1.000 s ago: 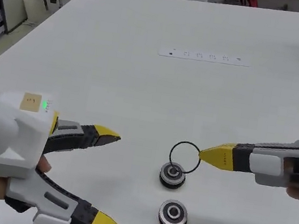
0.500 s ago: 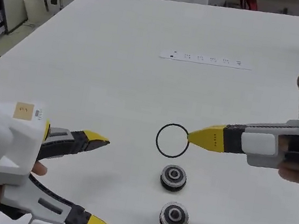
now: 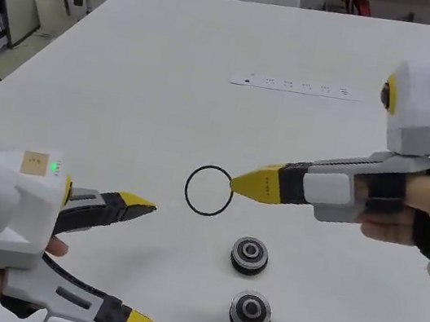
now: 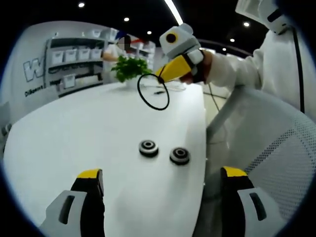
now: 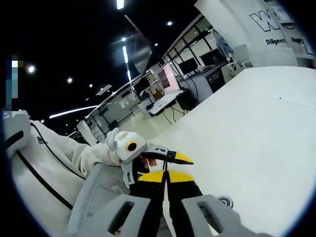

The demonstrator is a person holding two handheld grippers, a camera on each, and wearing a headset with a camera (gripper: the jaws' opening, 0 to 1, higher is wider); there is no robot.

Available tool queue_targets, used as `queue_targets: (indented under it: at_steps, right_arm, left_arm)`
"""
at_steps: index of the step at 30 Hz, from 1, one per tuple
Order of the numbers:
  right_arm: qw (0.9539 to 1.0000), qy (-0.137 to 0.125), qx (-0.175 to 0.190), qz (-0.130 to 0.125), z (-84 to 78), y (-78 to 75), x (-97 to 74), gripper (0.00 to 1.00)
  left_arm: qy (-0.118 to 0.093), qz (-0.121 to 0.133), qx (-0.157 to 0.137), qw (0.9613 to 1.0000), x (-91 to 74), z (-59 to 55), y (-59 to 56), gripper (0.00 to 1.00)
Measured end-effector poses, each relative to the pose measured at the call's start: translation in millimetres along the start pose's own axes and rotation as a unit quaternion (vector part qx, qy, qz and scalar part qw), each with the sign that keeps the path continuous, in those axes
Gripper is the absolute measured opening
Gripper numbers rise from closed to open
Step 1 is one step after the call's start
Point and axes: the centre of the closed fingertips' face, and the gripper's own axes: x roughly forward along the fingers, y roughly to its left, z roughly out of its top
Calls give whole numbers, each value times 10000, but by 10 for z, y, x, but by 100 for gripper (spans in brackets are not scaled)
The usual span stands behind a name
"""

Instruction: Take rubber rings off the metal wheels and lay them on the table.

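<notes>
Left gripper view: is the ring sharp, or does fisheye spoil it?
Left gripper view: rubber ring sharp, dark against the white table, whose edge bows from fisheye; head view: soft even light, faint shadows; right gripper view: ceiling lamps bright on dark.

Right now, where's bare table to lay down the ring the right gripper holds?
Wide bare table between the power strip and the ring pinched in the right gripper. Crowded nearer the person: far wheel, near wheel, and the open left gripper beside them.

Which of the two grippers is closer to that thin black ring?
Right. The right gripper pinches the rubber ring between its shut jaws; the left gripper is open, well apart from it, lower left in the head view.
</notes>
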Motion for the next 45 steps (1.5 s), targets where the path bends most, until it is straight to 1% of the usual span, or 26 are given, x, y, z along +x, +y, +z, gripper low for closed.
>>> queue_targets:
  at_steps: [4, 6, 9, 11, 14, 17, 22, 30, 34, 37, 39, 45]
  right_arm:
    - [9999, 110, -84, 33, 3, 18, 128, 0]
    - [9999, 119, -67, 77, 0, 18, 197, 0]
    - [9997, 69, 161, 183, -34, 15, 286, 0]
    - [9994, 99, 274, 207, -76, 5, 320, 0]
    - [9993, 228, 279, 137, -167, -42, 338, 0]
    - [9990, 283, 354, 57, -239, -107, 345, 0]
    - [9981, 442, 419, -48, -370, -158, 379, 0]
    - [9959, 754, 477, -163, -593, -222, 430, 0]
    - [9946, 890, 511, -180, -689, -232, 463, 0]
    - [9929, 1048, 553, -140, -795, -204, 511, 0]
    - [9922, 1115, 530, -146, -838, -200, 533, 0]
    - [9898, 1315, 505, -192, -958, -255, 571, 0]
  left_arm:
    - [-14, 7, -10, 10000, -1, 2, -1, 100]
    - [-19, 9, -10, 10000, -1, 3, -3, 100]
    - [-13, 14, -4, 10000, -2, 0, -2, 100]
    - [-15, 31, 21, 10000, -8, 0, 3, 100]
    - [-49, 55, 39, 10000, -16, 14, 12, 100]
    - [-79, 52, 27, 10000, -14, 19, 10, 100]
    - [61, 5, 160, 9999, 7, -34, -21, 100]
    - [18, 19, 166, 9999, -1, -7, -33, 100]
    - [10, 2, 178, 9998, 1, -3, -45, 100]
    - [9, -19, 193, 9998, 4, -3, -65, 100]
    - [12, -28, 185, 9998, 5, -8, -71, 100]
    - [63, -56, 156, 9998, 18, -38, -83, 100]
